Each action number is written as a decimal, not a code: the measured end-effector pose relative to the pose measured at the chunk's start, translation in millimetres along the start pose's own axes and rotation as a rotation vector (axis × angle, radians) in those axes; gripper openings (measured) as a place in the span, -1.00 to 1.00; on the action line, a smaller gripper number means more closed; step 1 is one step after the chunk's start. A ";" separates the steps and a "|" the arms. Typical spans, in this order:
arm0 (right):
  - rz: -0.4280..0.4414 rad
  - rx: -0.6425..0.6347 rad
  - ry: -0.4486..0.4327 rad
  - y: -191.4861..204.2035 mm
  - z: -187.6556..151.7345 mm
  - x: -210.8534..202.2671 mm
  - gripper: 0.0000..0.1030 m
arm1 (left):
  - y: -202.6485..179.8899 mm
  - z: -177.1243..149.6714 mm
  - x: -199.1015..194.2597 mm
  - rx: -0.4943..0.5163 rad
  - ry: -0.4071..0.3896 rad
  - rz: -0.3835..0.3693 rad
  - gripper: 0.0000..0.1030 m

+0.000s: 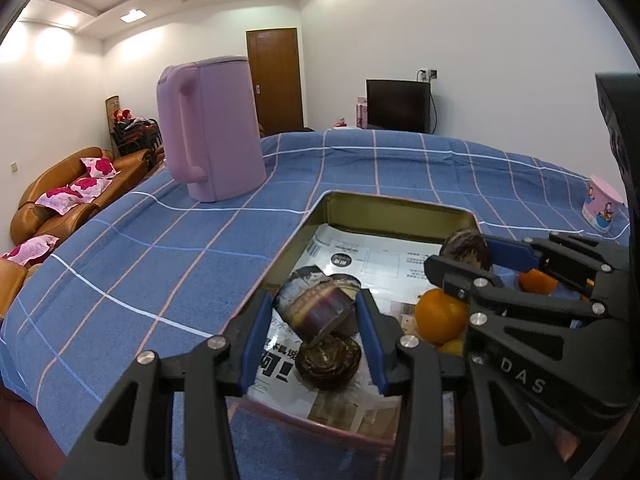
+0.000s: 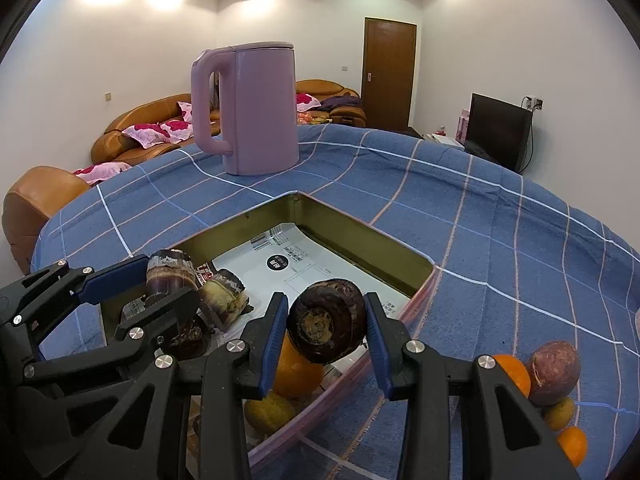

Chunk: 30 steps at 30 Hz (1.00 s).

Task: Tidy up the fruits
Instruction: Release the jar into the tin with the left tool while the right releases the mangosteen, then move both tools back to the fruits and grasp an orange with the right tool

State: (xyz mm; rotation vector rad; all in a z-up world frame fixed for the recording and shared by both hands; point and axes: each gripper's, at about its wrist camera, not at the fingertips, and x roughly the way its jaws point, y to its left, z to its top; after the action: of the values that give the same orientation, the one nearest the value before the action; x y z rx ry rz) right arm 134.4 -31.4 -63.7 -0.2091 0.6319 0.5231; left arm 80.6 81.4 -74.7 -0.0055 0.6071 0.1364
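Observation:
My left gripper [image 1: 314,320] is shut on a dark purple sugarcane piece [image 1: 316,306], held tilted over the metal tray [image 1: 400,205]. A second dark piece [image 1: 328,362] lies on the paper below it. My right gripper [image 2: 326,312] is shut on a dark brown round chunk [image 2: 328,320] above the tray's near right rim [image 2: 360,248]. Under it lie an orange [image 2: 298,374] and a yellow fruit [image 2: 269,412]. The left gripper [image 2: 168,280] appears at left with its piece [image 2: 170,270], next to another piece [image 2: 224,292]. On the cloth to the right sit an orange [image 2: 514,372], a purple passion fruit [image 2: 554,372] and more fruit.
A tall pink kettle [image 1: 212,132] stands on the blue checked tablecloth [image 1: 160,260] behind the tray. A pink printed cup [image 1: 602,204] stands at the far right edge. Beyond the table are brown sofas, a door and a black screen.

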 end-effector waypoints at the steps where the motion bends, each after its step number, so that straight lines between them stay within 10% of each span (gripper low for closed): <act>1: 0.002 0.000 0.000 -0.2 -0.1 -0.1 -0.21 | 0.4 -0.1 -0.1 -0.001 0.000 -0.001 -0.12; 18: -0.058 0.033 -0.090 -16.6 -16.2 -38.4 0.08 | 3.0 -2.7 -22.9 -0.039 -0.070 -0.004 0.78; 30: -0.278 0.110 -0.060 -93.9 -52.4 -95.4 0.10 | -53.6 6.0 -43.7 0.077 -0.106 -0.057 0.78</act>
State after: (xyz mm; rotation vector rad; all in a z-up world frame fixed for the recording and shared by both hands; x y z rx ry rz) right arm 91.9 -167.3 -44.2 -0.1731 0.5610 0.2251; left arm 55.4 23.1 -46.7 0.0590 0.5059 0.0578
